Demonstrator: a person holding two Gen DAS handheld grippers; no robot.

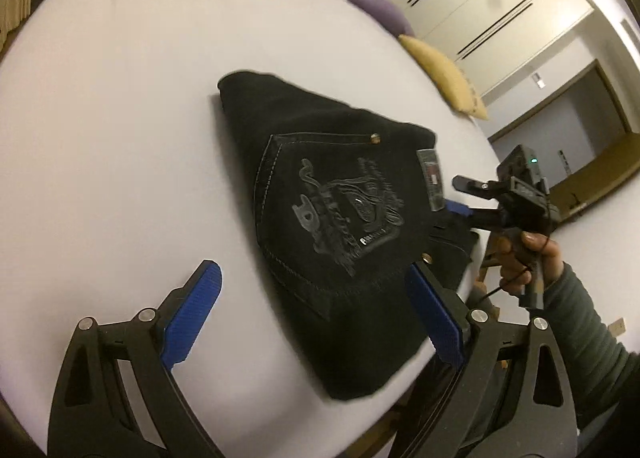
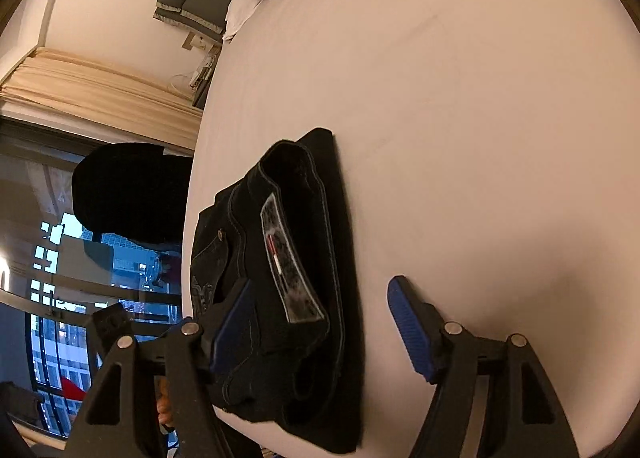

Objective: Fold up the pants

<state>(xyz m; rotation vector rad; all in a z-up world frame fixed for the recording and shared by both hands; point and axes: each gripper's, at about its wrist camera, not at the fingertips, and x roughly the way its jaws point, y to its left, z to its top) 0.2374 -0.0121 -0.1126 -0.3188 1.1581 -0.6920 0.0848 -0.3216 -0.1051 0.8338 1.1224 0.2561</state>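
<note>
- Pants (image 1: 332, 225): black denim, lying as a compact folded bundle on the white bed sheet (image 1: 120, 137), close to the sheet's near edge. Back pocket with embroidered crest (image 1: 348, 217) is facing up; the waistband patch (image 2: 288, 262) is showing at the bundle's open end.
- Left gripper (image 1: 312, 310): I am holding it just beside the pants, jaws spread wide, gripping nothing. One blue pad is hanging over the bare sheet, the other over the pants' near edge; whether that pad is touching cloth I cannot tell.
- Right gripper (image 2: 320, 322): I am holding it at the waistband end of the pants, jaws wide apart and empty, one pad over the denim, the other over the sheet beside the pants.
- Yellow pillow (image 1: 444, 73) and purple pillow (image 1: 380, 5): lying well beyond the pants, at the sheet's far edge.
- Progress: judging by the stacked layers, folding is looking nearly or fully finished. The waistband end is sitting slightly uneven, so perhaps a final squaring is remaining.
</note>
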